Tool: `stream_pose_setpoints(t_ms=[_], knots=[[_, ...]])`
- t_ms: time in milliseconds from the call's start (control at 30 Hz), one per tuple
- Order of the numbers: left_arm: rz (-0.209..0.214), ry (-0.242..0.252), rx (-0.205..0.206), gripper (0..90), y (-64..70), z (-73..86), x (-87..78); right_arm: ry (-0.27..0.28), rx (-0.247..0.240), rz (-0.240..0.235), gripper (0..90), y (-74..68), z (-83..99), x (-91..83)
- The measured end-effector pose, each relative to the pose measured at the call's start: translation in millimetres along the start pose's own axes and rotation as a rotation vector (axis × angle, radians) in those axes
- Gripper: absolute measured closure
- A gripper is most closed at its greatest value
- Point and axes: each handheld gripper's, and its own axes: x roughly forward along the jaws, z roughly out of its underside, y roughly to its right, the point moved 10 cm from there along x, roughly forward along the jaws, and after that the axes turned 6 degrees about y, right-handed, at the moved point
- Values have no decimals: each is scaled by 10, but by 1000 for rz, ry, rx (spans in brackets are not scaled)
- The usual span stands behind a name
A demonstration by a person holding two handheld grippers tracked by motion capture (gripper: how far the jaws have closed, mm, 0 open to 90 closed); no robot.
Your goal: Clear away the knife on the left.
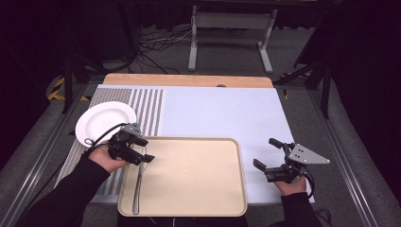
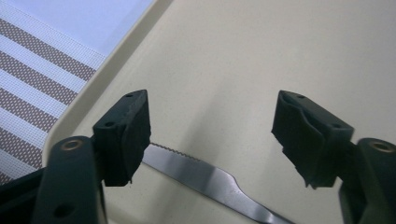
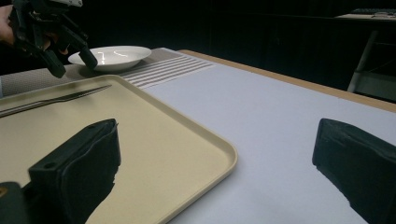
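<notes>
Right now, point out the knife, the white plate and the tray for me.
knife (image 2: 205,179), left gripper view, on the blade.
white plate (image 1: 105,121), high view, on its middle.
tray (image 1: 241,175), high view, on its right rim.

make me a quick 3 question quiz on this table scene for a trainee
1. True or false: the knife lies on the white plate.
2. Which gripper hovers over the knife's blade end? A) left gripper B) right gripper
3. Fill in: the right gripper is off the tray's ____ edge, above the pale mat.

Key
1. False: the knife lies on the tray near its left edge; the plate sits beyond the tray's left far corner on the striped mat and holds nothing.
2. A: its jaws stand open to either side of the serrated blade, not touching it.
3. right; its jaws are open and hold nothing.
</notes>
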Motion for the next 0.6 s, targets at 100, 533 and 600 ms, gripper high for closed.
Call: stream_pose_setpoints(t_ms=[100,533,600], knots=[[4,43,-4,234,16,-30,-71,0,1,-1,16,0,0,-2],[-12,278,-49,150,-43,73,-389,5,3,1,16,-2,-2,-14],[-23,321,-60,143,-56,101,-446,4,3,1,16,0,1,-17]])
